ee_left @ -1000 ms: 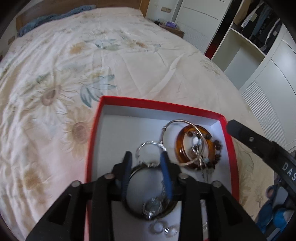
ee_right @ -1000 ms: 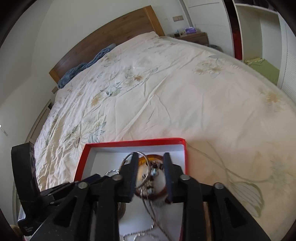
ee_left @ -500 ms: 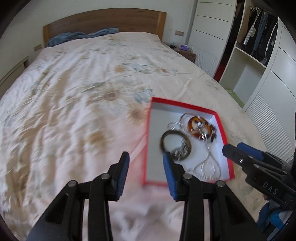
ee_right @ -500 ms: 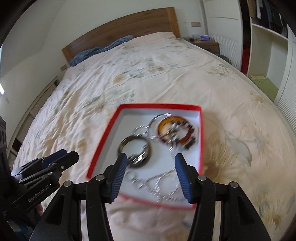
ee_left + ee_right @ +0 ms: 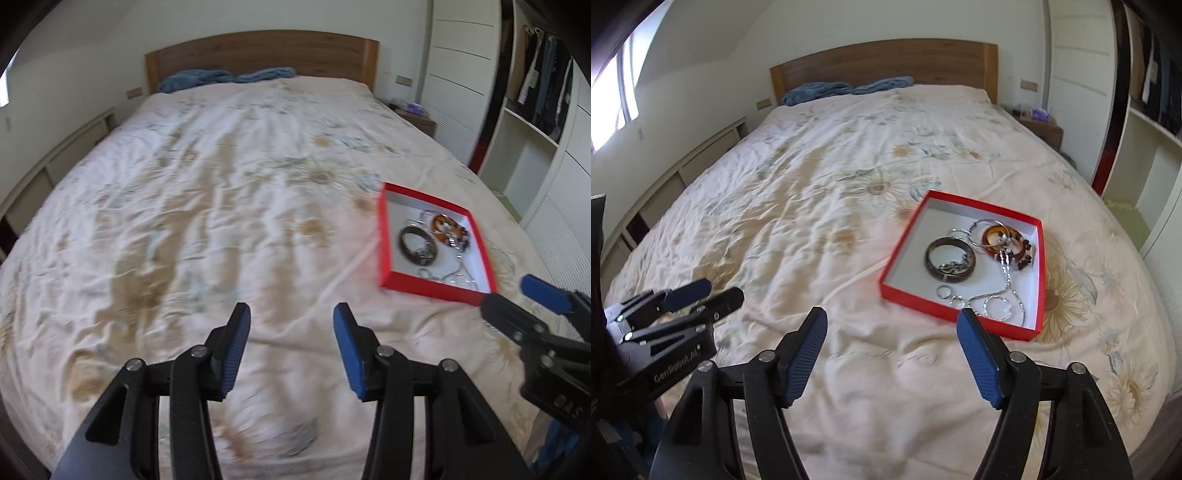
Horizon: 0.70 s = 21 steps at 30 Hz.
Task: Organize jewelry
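On the bed, a red box sits toward the right side with the jewelry gathered inside: a dark bangle, an amber bangle with beads, a silver chain and small rings. The left gripper and right gripper both hover clear of the box with nothing between their pads; their jaws have just been opening and now stand wide. Judged from this layout, the pieces lie in the tray so they stay contained on the soft, wrinkled cover, and the empty grippers suggest the sorting is largely done.
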### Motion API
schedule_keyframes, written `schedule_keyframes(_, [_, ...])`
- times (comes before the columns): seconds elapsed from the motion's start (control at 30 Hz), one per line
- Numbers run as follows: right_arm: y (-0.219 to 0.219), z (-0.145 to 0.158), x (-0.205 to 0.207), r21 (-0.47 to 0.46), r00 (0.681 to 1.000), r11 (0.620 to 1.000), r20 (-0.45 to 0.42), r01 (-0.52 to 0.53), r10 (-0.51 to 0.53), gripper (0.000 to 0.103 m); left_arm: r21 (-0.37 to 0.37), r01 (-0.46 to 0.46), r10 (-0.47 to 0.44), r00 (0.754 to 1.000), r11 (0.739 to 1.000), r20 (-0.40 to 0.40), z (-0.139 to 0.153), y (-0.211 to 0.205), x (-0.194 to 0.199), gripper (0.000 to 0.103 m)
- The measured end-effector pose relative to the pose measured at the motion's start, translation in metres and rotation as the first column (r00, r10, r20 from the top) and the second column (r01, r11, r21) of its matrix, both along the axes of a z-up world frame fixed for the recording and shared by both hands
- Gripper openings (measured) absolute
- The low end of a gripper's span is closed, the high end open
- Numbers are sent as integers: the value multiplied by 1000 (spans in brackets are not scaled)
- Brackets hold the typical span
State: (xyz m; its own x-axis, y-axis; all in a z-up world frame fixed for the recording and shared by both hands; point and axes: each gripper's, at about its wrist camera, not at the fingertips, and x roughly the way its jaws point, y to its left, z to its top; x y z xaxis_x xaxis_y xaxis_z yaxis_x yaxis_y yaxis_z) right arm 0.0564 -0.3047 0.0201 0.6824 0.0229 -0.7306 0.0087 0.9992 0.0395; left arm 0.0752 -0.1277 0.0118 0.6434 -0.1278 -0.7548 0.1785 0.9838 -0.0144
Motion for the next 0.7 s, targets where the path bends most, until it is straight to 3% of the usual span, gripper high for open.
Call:
schedule_keyframes(0.17, [27, 14, -20, -57, 999, 998, 38, -25, 27, 83, 11, -47, 47, 998, 999, 41, 10, 23, -15, 45])
schedule_keyframes(0.7, [47, 31, -40, -122, 997, 992, 73, -24, 34, 84, 2, -44, 44, 992, 999, 118, 22, 39, -45, 46])
